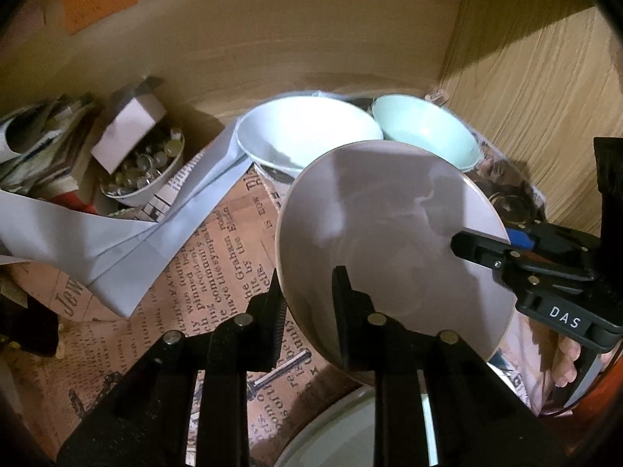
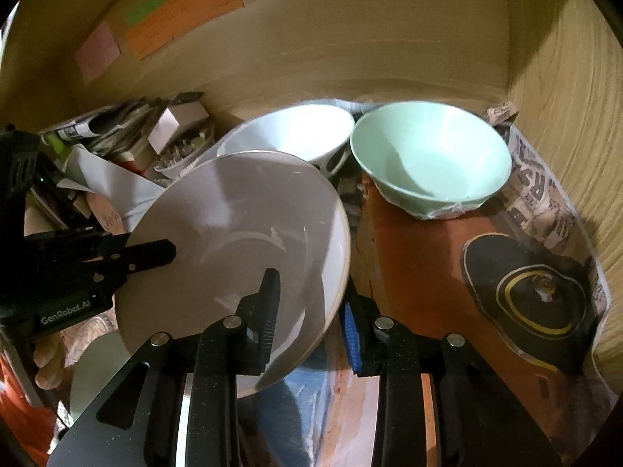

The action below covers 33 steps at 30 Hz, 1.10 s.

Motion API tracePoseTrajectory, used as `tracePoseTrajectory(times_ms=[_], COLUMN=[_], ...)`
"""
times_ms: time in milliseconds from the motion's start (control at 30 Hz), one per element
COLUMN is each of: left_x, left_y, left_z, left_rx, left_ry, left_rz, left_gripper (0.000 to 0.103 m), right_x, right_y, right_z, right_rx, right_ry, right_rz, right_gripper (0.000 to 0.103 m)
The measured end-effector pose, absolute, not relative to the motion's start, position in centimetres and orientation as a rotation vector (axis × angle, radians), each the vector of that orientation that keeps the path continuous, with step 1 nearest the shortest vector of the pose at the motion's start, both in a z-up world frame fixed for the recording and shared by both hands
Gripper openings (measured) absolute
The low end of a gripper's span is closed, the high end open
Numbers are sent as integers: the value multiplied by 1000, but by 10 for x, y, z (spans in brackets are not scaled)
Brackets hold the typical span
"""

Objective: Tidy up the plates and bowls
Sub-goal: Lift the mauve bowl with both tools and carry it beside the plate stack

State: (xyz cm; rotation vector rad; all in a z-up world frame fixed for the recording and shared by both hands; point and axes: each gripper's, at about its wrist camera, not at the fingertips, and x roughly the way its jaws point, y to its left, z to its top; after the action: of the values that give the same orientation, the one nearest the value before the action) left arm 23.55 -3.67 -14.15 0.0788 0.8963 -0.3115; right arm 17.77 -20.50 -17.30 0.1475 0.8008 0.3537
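A grey plate is held tilted in the air inside a wooden cabinet; it also shows in the right wrist view. My left gripper is shut on its lower left rim, and it shows in the right wrist view. My right gripper is shut on its right rim, and it shows in the left wrist view. Behind the plate stand a white bowl and a mint green bowl.
A small bowl of trinkets with a white box and folded paper lie at the left. Printed newspaper liner covers the shelf. A pale plate lies below. A dark lid-like object rests at the right. Cabinet walls close the right side.
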Motion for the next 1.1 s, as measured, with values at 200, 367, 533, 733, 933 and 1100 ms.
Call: tracePoseTrajectory(times_ms=[200, 367, 533, 733, 933, 1100], left_x=[221, 205, 188, 166, 141, 122], left_y=[-35, -26, -13, 2, 18, 29], left_z=[-131, -122, -114, -108, -103, -101], left_rx=[68, 46, 25, 3, -16, -26], left_ry=[853, 816, 782, 732, 704, 685], left_rz=[-308, -300, -281, -251, -222, -193], left_gripper=[22, 22, 22, 22, 22, 22], right_x=[167, 157, 145, 132, 120, 109], right_y=[-203, -197, -189, -175, -160, -147], right_z=[-158, -147, -138, -131, -125, -123], right_rx=[149, 139, 126, 112, 98, 86], right_ry=[751, 717, 690, 666, 648, 635], right_rz=[360, 369, 390, 419, 454, 480], right_gripper=[27, 27, 27, 27, 27, 27])
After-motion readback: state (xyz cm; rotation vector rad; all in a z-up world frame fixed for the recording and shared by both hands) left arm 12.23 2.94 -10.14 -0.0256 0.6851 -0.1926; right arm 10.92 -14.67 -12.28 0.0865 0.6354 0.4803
